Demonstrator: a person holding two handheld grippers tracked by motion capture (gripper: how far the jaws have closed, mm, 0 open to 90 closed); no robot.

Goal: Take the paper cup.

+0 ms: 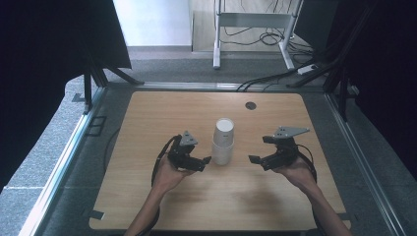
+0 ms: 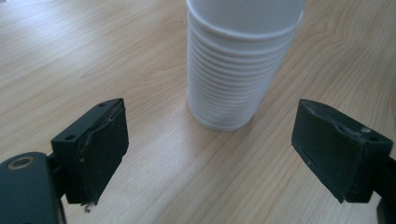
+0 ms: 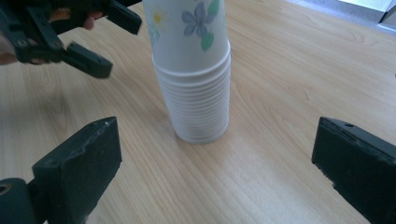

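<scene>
A: Where are we?

B: Approach step, I'd say. The cup stack (image 1: 223, 141) stands upside down mid-desk (image 1: 147, 206), between the left tool (image 1: 204, 162) and right tool (image 1: 257, 150). Both are open, holding nothing.

A: Next?

B: Probably steady the lower cups with one and close the other on the top cup.

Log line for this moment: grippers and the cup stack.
left gripper: open, beside stack | right gripper: open, apart | paper cup stack: upright, inverted, untouched | table: wooden
</scene>
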